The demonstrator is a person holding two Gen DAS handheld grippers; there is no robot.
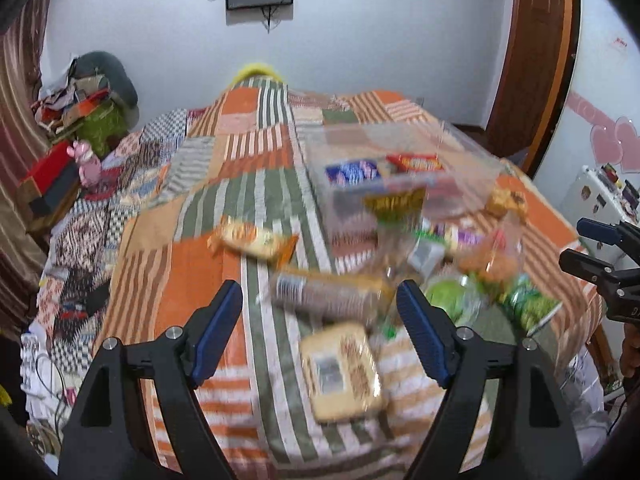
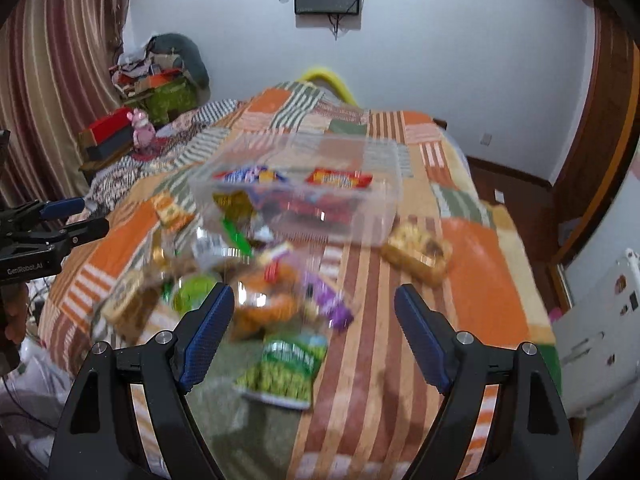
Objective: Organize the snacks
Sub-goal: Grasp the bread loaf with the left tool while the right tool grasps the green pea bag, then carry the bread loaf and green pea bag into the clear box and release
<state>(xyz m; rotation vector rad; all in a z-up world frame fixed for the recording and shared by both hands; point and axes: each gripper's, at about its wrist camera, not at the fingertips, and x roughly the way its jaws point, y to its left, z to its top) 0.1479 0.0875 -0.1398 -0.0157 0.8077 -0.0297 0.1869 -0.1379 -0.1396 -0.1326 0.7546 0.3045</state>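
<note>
Patchwork bedspread (image 1: pixel 256 184) under both my wide-open grippers; left gripper (image 1: pixel 320 320) is nearer the biscuit roll (image 1: pixel 328 292), lying crosswise short of the clear tub (image 1: pixel 472 184), while my right gripper (image 2: pixel 314 320) hangs empty

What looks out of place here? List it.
Most snacks lie loose on the bedspread instead of in the clear container, which holds only a few packets. A green packet and a biscuit pack lie nearest the grippers. Both pictures are motion-blurred. Nothing looks spilled or torn.

Right gripper (image 2: pixel 314 304) fingers spread above blurred green snack bag (image 2: pixel 282 372).
</note>
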